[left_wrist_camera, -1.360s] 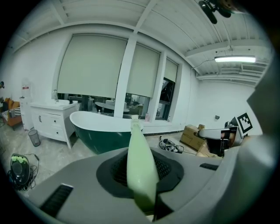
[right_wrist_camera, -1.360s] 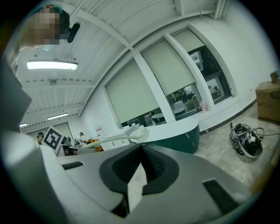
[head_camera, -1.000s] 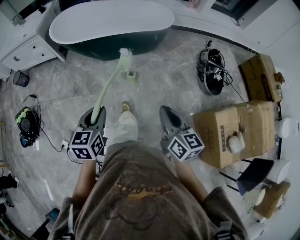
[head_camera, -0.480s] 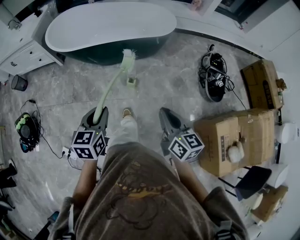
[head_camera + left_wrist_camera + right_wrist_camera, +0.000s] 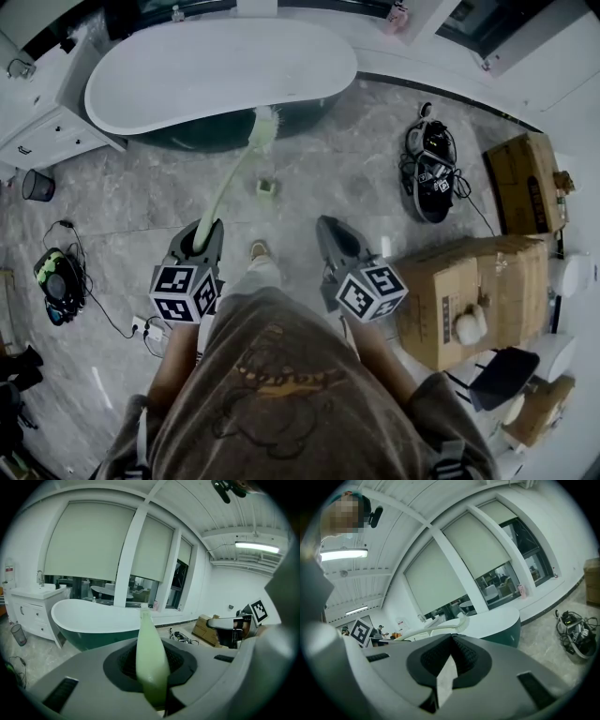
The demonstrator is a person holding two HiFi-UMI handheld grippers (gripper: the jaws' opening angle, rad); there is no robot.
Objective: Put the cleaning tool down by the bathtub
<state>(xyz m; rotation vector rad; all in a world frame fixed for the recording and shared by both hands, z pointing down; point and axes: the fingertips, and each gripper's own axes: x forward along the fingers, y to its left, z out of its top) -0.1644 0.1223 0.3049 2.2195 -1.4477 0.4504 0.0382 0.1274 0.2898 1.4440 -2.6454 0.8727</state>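
Observation:
My left gripper (image 5: pixel 202 234) is shut on the thick end of a pale green long-handled brush (image 5: pixel 232 178). Its bristled head (image 5: pixel 265 125) reaches out over the near side of the bathtub (image 5: pixel 216 70), white inside and dark green outside. In the left gripper view the handle (image 5: pixel 150 663) sits between the pads and points at the bathtub (image 5: pixel 93 620). A small green holder (image 5: pixel 267 187) stands on the floor in front of the tub. My right gripper (image 5: pixel 329 227) is shut with nothing in it; its tips meet in the right gripper view (image 5: pixel 452 641), where the brush (image 5: pixel 440 631) and the bathtub (image 5: pixel 499 620) show beyond.
Cardboard boxes (image 5: pixel 469 281) stand to the right, and a heap of cables and gear (image 5: pixel 431 159) lies on the marble floor behind them. A white cabinet (image 5: pixel 37 127) and a small bin (image 5: pixel 39 185) are left of the tub. The person's shoe (image 5: pixel 258 250) is between the grippers.
Both grippers and the person have moved forward toward the bathtub. The brush head, which was over the floor before the tub, now lies over the tub's near side.

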